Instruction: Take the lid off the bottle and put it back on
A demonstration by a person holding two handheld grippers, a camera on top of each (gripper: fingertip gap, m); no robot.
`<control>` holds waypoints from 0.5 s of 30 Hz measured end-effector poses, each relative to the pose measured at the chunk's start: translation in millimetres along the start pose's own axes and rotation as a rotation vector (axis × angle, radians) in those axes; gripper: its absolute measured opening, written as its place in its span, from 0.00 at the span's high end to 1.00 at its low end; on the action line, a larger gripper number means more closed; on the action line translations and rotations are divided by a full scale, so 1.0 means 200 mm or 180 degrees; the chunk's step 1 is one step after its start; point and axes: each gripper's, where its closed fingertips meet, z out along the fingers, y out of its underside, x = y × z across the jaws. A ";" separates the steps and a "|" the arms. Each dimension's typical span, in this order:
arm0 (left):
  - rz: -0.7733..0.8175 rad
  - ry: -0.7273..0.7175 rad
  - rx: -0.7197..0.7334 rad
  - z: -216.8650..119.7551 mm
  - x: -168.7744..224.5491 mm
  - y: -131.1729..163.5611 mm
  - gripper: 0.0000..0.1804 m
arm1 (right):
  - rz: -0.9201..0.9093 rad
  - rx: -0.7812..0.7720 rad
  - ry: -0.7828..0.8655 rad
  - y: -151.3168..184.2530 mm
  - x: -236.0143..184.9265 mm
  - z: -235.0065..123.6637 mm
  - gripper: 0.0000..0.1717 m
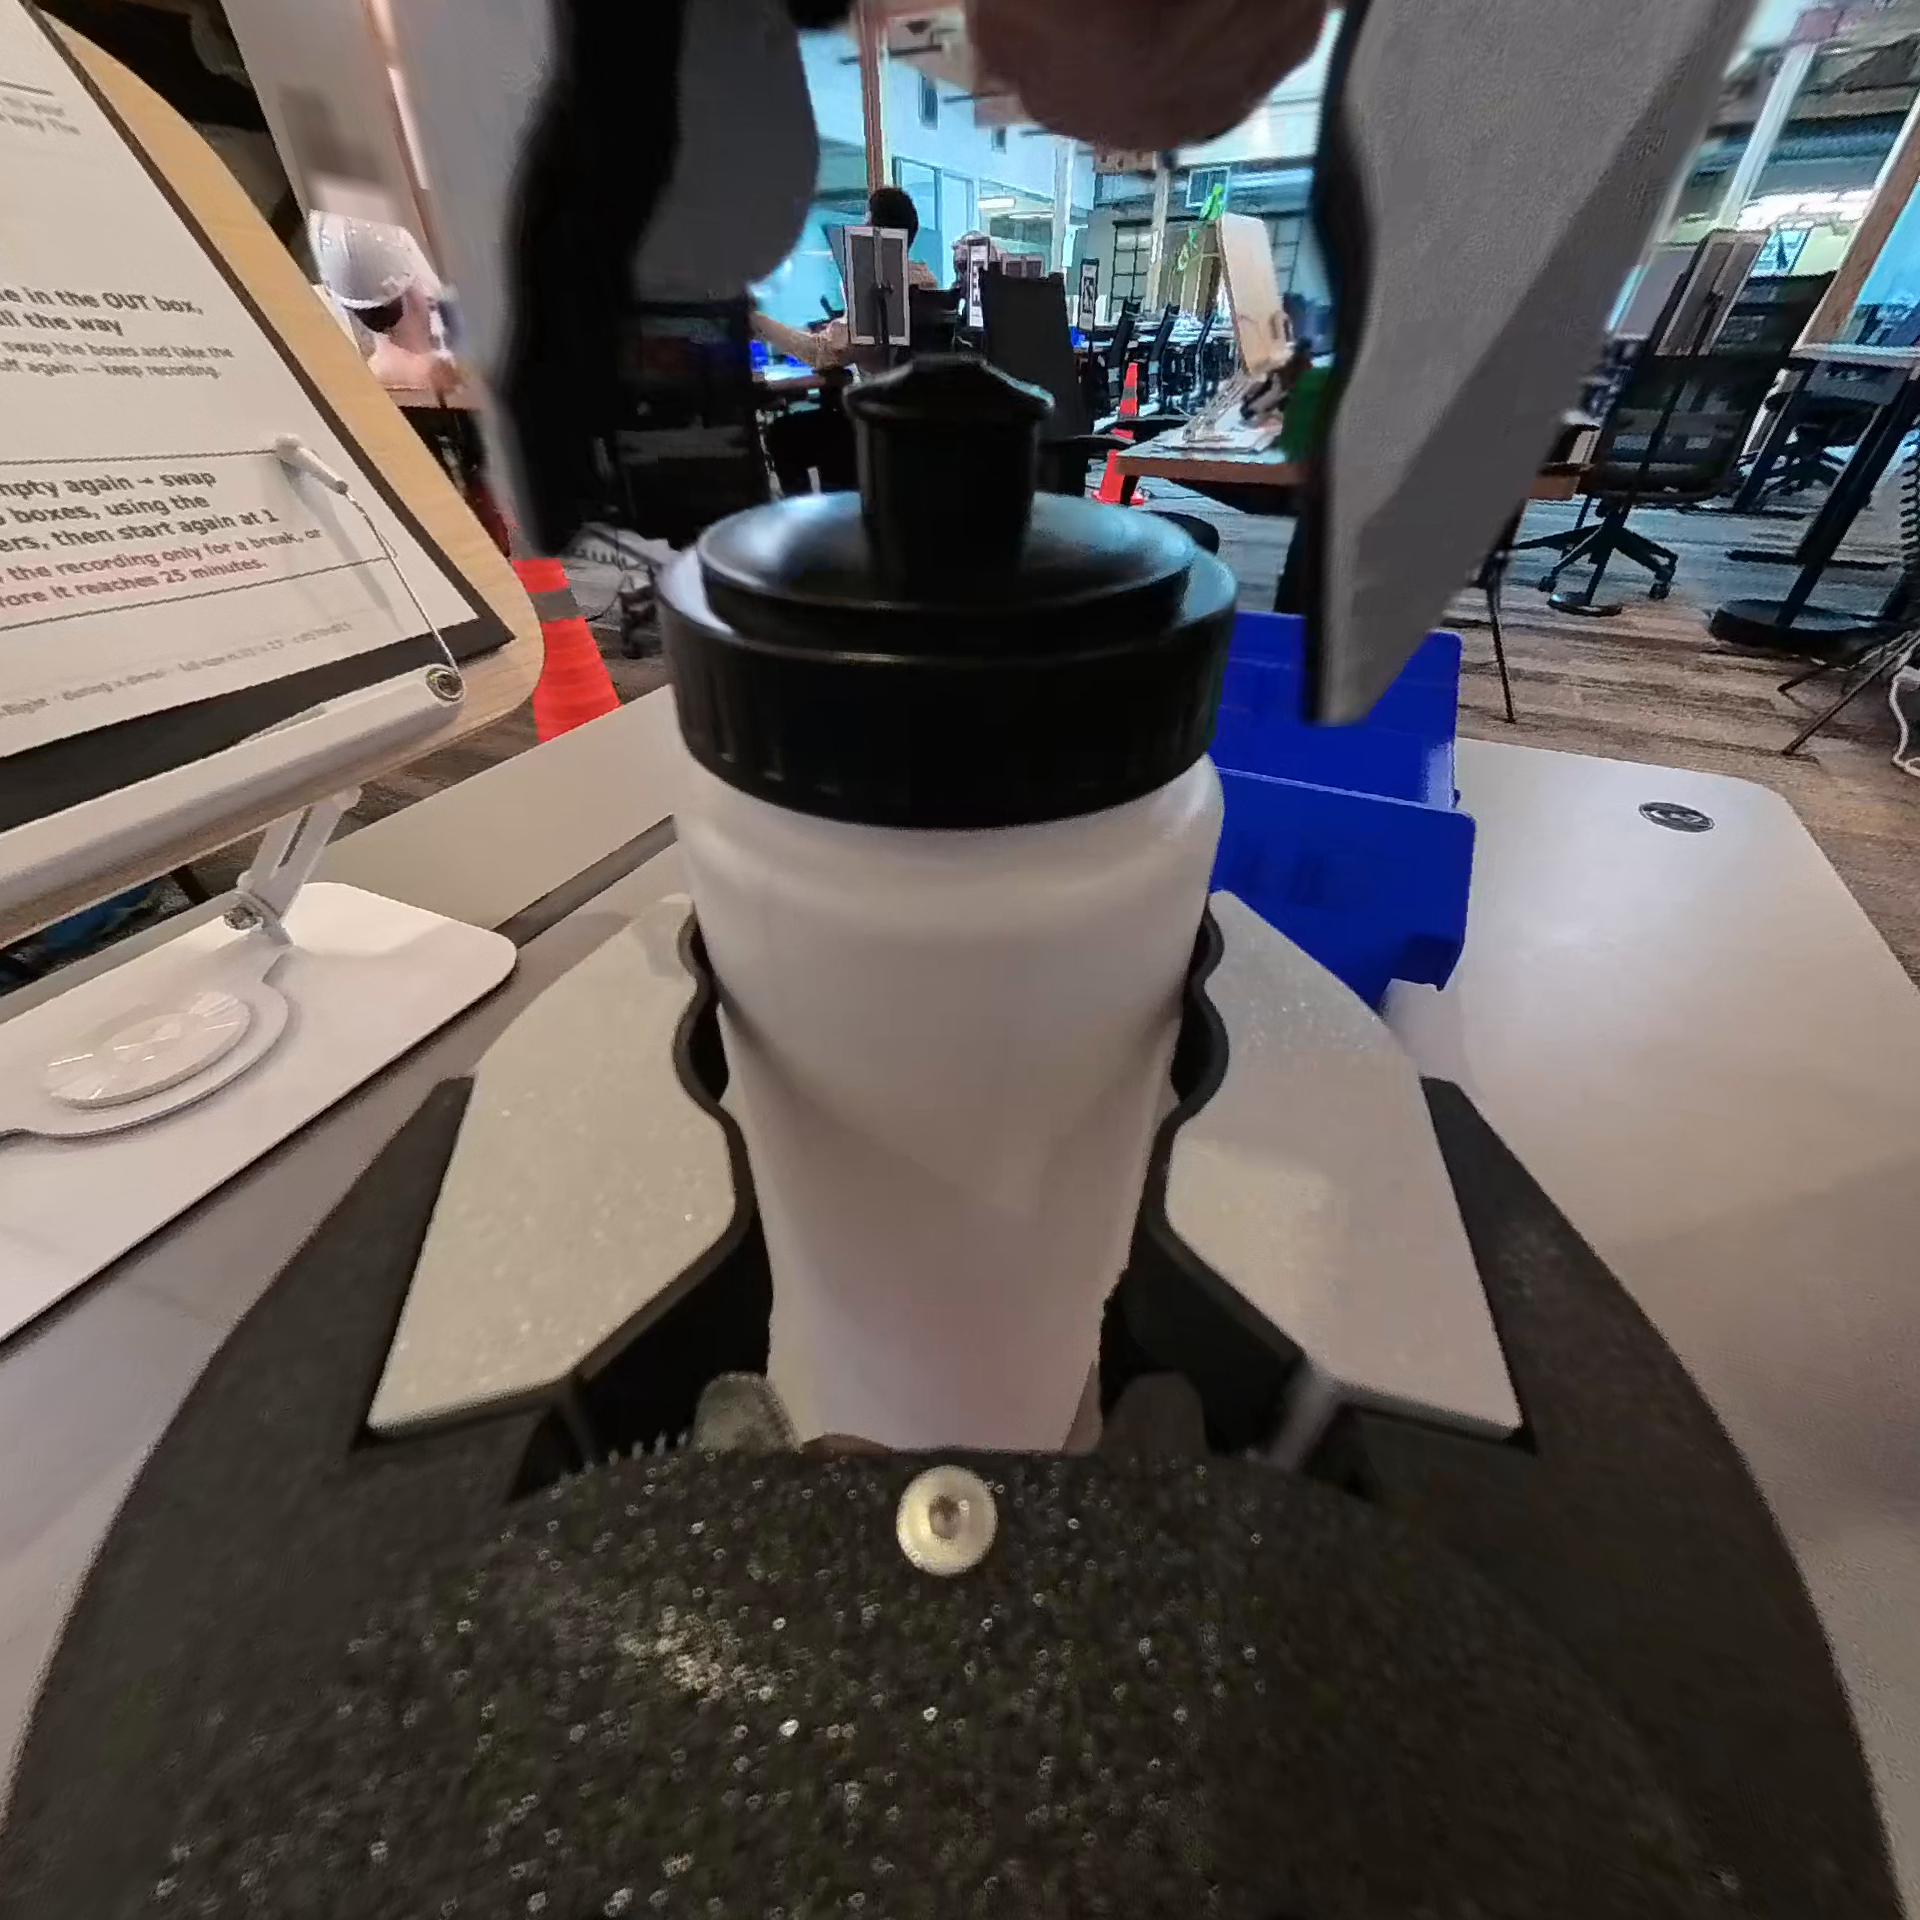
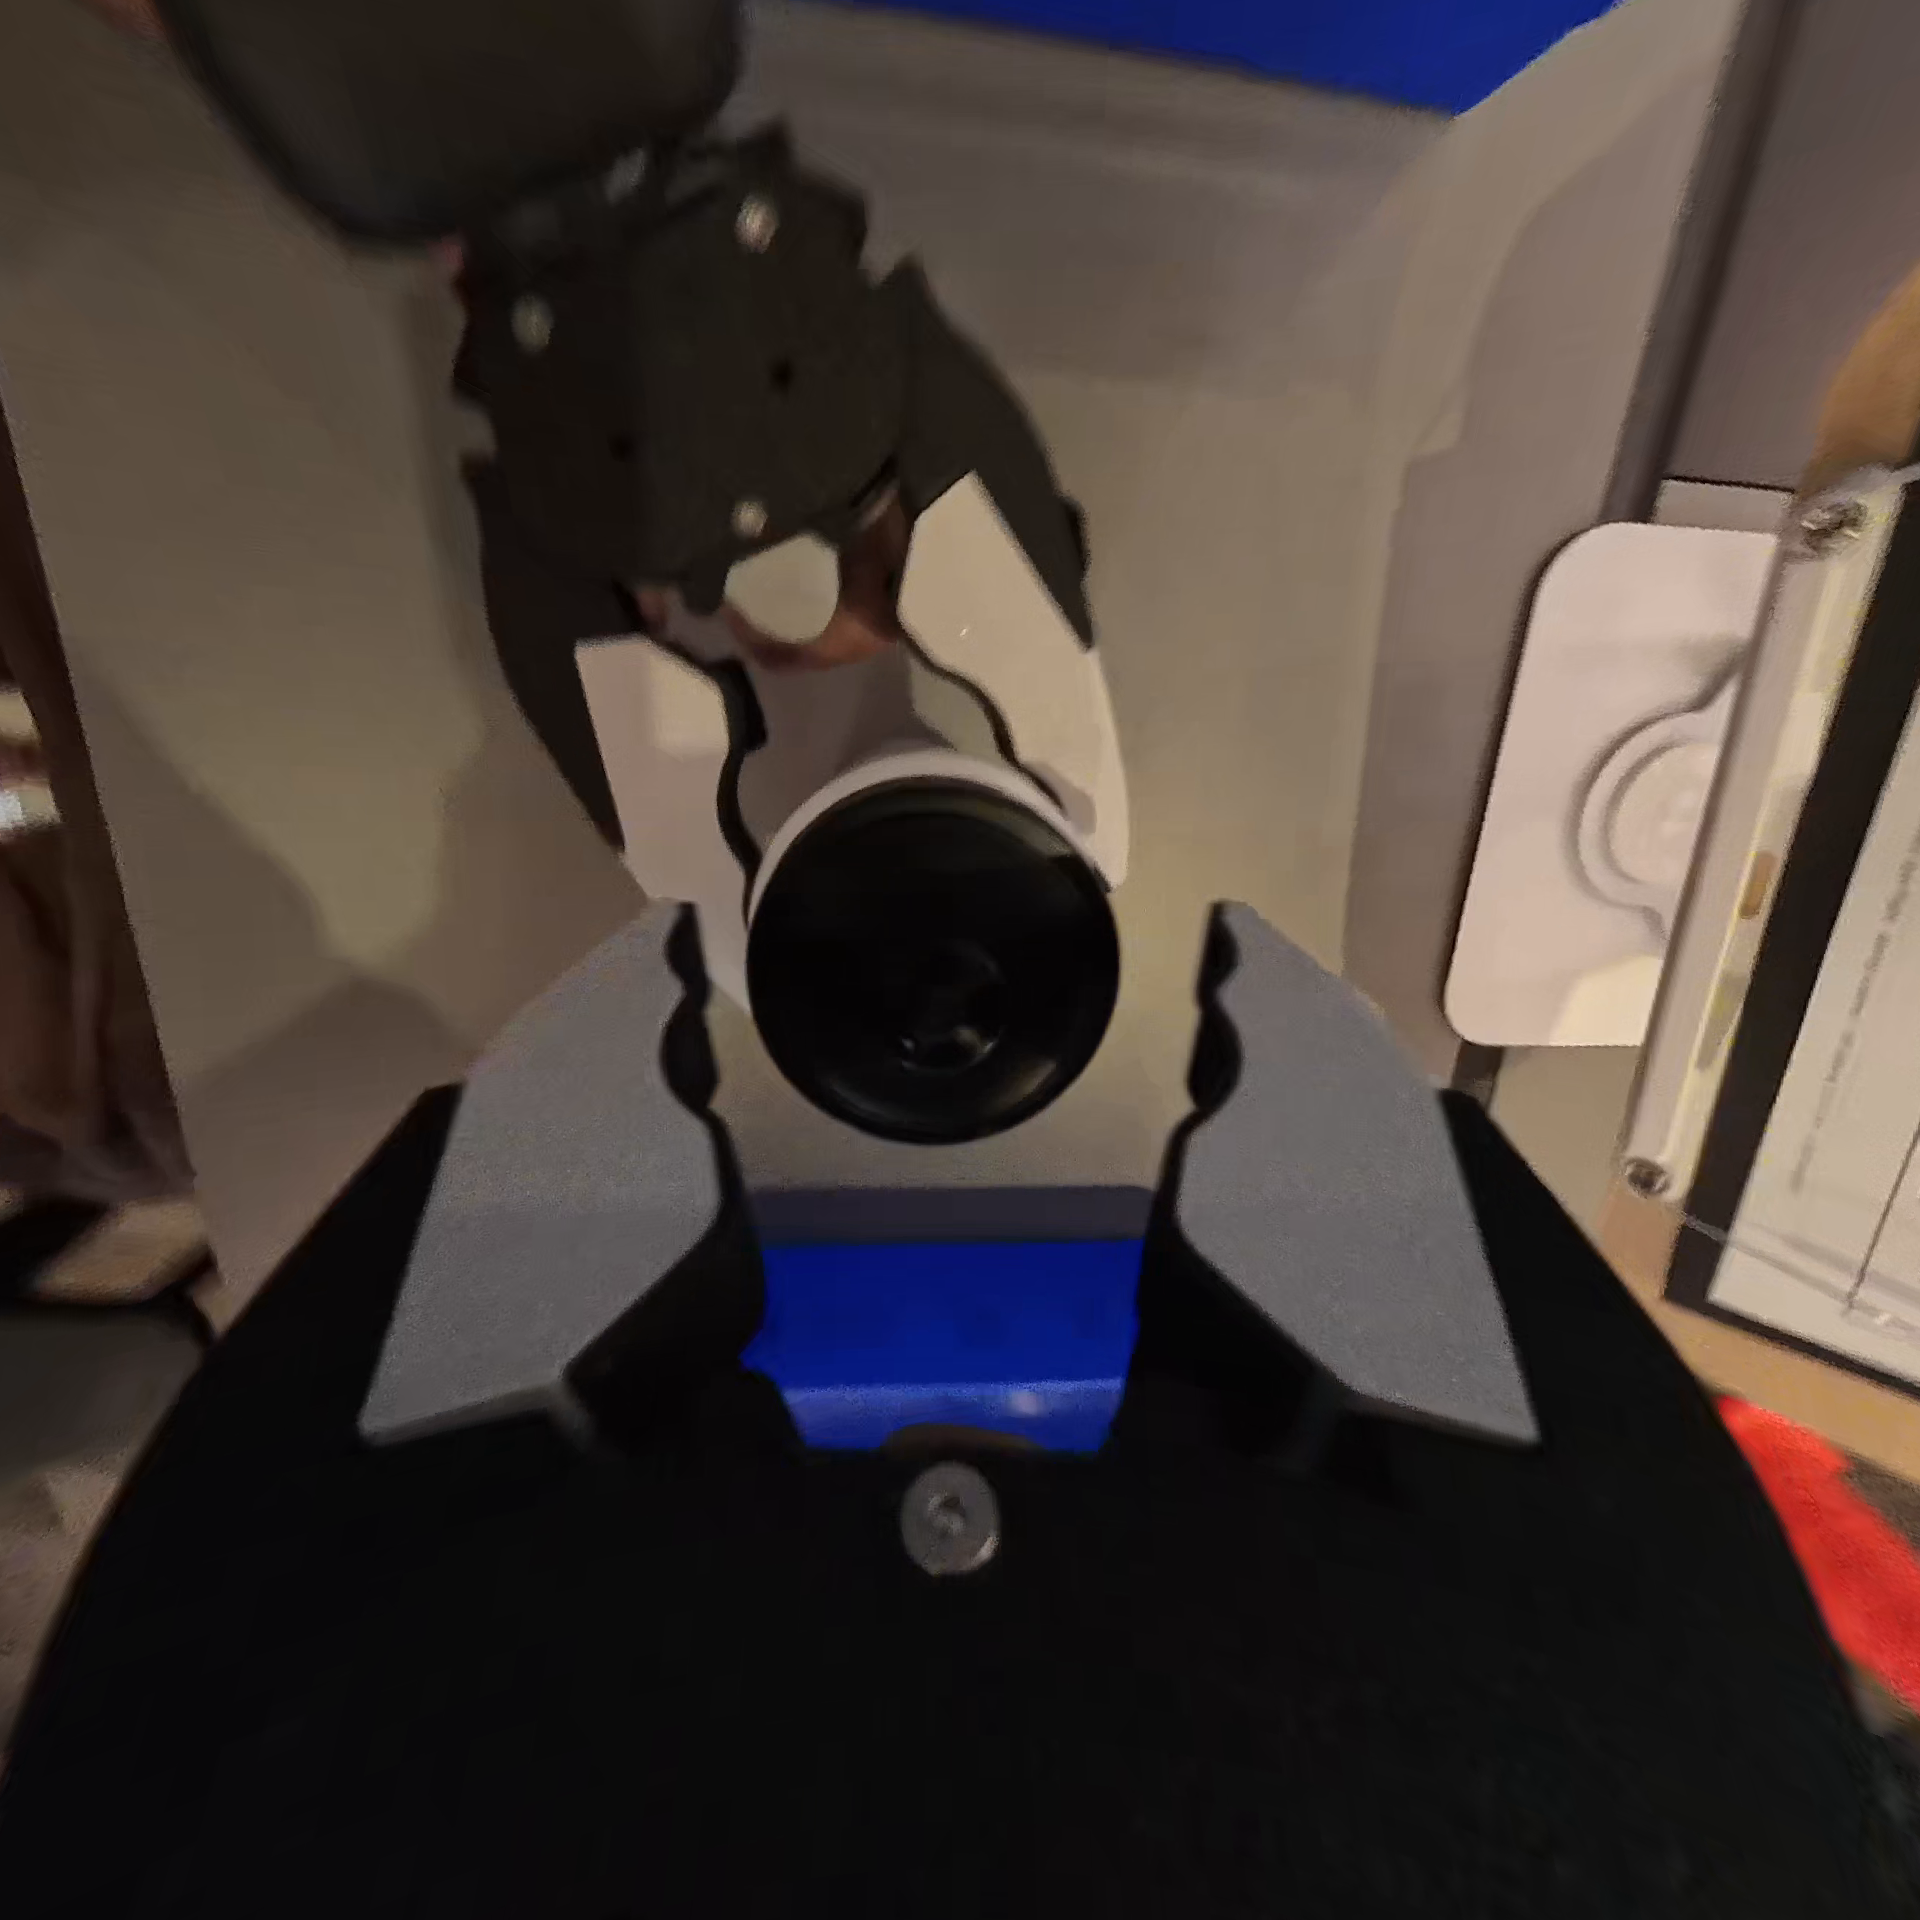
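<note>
Directly above the upright bottle (image 1: 951,1039), clamped in the left gripper (image 1: 951,997), the right gripper (image 2: 951,997) is hanging, jaws apart around the black lid (image 2: 932,977) without touching it.

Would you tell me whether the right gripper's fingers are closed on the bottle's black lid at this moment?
No. In the right wrist view the right gripper stands open, with clear gaps between its fingers and the black lid.
</note>
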 end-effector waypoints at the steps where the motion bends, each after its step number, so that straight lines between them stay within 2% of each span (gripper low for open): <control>1: 0.0001 -0.0011 0.0007 0.00 0.00 0.00 0.53 | 0.0245 0.0126 0.0042 -0.03 0.01 -0.02 0.43; 4: -0.0012 -0.0029 0.0002 0.00 0.00 0.00 0.53 | 0.1229 0.0491 0.0461 -0.08 0.06 -0.06 0.45; 5: -0.0015 -0.0029 -0.0001 0.00 0.00 0.00 0.53 | 0.1510 0.0544 0.0556 -0.07 0.06 -0.06 0.49; 8: -0.0025 -0.0032 0.0007 0.00 -0.01 0.00 0.53 | 0.2261 0.0479 0.0749 0.02 0.06 -0.05 0.51; 10: -0.0026 -0.0038 -0.0001 0.00 -0.01 0.01 0.53 | 0.2364 0.0404 0.0669 0.05 0.04 -0.03 0.53; 11: -0.0026 -0.0040 -0.0008 0.00 -0.01 0.01 0.53 | 0.2371 0.0332 0.0694 0.07 0.05 -0.02 0.47; 12: -0.0027 -0.0044 -0.0015 0.00 -0.01 0.01 0.53 | 0.2371 0.0320 0.0648 0.07 0.05 -0.02 0.47; 14: -0.0023 -0.0039 -0.0016 0.00 -0.01 0.01 0.53 | 0.2264 0.0343 0.0388 0.03 0.01 -0.01 0.61; 15: -0.0021 -0.0037 -0.0018 0.00 -0.01 0.01 0.53 | 0.2122 0.0259 0.0374 0.03 0.01 -0.01 0.61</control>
